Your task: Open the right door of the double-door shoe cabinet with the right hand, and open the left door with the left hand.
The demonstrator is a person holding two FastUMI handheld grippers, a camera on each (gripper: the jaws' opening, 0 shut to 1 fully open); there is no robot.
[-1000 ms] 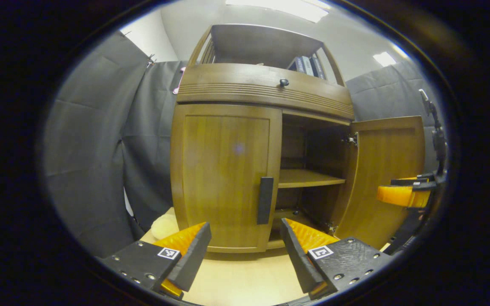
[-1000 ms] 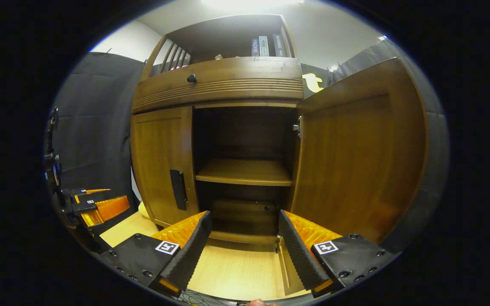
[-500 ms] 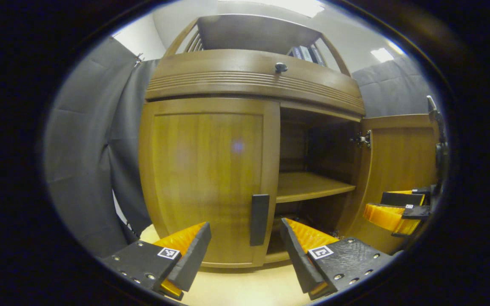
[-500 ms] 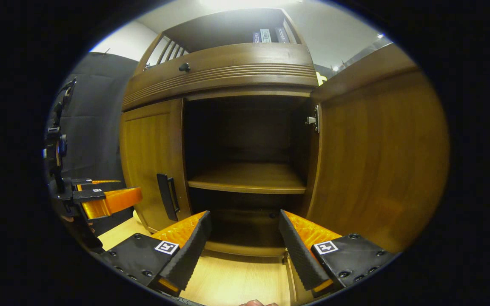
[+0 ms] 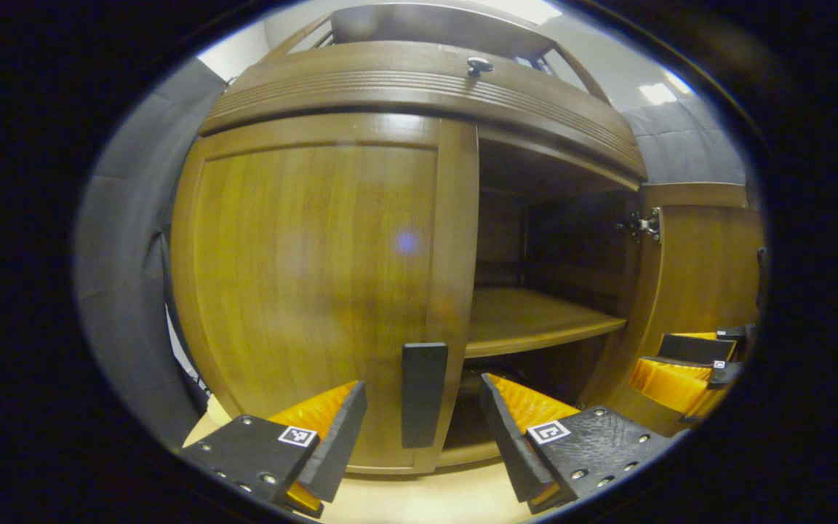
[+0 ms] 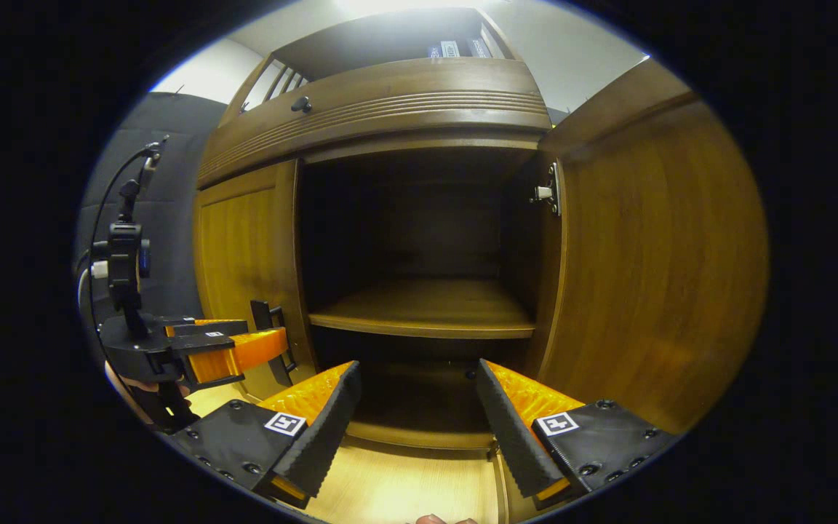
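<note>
The wooden shoe cabinet's left door point(image 5: 310, 291) stands closed, its dark vertical handle point(image 5: 423, 393) close in front of my left gripper point(image 5: 423, 426), which is open with the handle lined up between its fingers but untouched. The right door point(image 6: 652, 269) is swung wide open, showing a bare inner shelf point(image 6: 423, 309). My right gripper point(image 6: 419, 422) is open before the open compartment, holding nothing. In the right gripper view the left gripper point(image 6: 237, 349) reaches the left door's handle point(image 6: 273, 342). In the left gripper view the right gripper point(image 5: 684, 367) sits low by the open right door point(image 5: 703, 269).
A drawer with a round knob point(image 5: 477, 67) runs above the doors, and an open top shelf holds books point(image 6: 452, 49). Black cloth walls point(image 5: 124, 276) flank the cabinet. The light wooden floor point(image 6: 404, 484) lies below.
My left gripper has moved forward toward the left door, so its handle now sits between the fingers. The right gripper has edged closer to the open compartment. Both doors are unchanged.
</note>
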